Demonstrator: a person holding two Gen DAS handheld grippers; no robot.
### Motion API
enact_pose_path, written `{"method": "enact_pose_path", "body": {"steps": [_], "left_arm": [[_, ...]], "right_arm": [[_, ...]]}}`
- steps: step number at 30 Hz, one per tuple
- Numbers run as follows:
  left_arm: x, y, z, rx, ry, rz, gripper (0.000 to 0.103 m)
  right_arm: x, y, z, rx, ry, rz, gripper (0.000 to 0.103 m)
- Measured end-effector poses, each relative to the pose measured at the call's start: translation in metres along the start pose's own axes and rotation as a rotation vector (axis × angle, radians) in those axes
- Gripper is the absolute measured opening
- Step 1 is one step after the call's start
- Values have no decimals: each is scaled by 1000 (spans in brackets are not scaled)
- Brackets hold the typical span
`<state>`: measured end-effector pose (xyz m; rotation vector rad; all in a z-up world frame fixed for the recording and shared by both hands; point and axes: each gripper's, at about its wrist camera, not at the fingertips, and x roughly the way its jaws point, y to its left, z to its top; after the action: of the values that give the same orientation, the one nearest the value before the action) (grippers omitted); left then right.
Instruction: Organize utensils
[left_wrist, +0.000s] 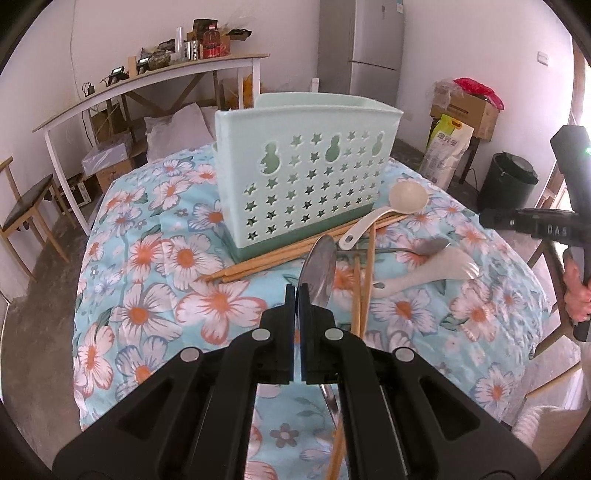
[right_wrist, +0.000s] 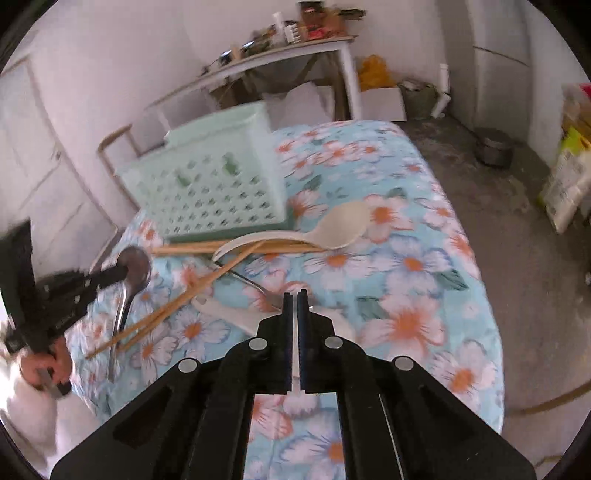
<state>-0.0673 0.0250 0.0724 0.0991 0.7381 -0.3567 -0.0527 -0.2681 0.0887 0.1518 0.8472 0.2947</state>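
on the floral-clothed worktop (left_wrist: 140, 314), near the pale green perforated plastic utensil caddy (left_wrist: 303, 173): left hand-held gripper (left_wrist: 297, 291) clamps a large steel spoon (left_wrist: 320, 269) at the bowl; it may pivot and slip. right hand-held gripper (right_wrist: 294, 295) closed, apparently on a white plastic spork (right_wrist: 236, 314).

Left gripper (left_wrist: 298, 291): jaws closed on a metal spoon (left_wrist: 320, 266), held above the table. Right gripper (right_wrist: 295, 299): jaws nearly together, apparently pinching a thin white handle, though motion blur obscures this.

Right tongs (right_wrist: 294, 295) pinch a white fork (right_wrist: 236, 314); view blurred.
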Motion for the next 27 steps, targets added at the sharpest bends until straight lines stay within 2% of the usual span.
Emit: {"method": "enact_pose_path", "body": {"steps": [5,11,15,16,20,26,27], "left_arm": [[5,2,0,-37,9,-13,1],[15,13,0,-75,23,-38,1],[18,12,0,-76,24,-43,1],[19,12,0,-72,24,-41,1],[16,12,1,-61,7,-28,1],[16,22,1,-91,7,-38,1],[17,24,0,-96,11,-46,1]], "right_arm": [[5,-29,2,90,32,32,3],[26,-22,4,12,96,119,6],[54,-23,10,47,144,164,37],[62,-26,11,79,158,180,42],[84,-42,11,240,215,191,43],[87,-57,1,383,189,244,43],[88,-57,3,392,186,248,38]]}}
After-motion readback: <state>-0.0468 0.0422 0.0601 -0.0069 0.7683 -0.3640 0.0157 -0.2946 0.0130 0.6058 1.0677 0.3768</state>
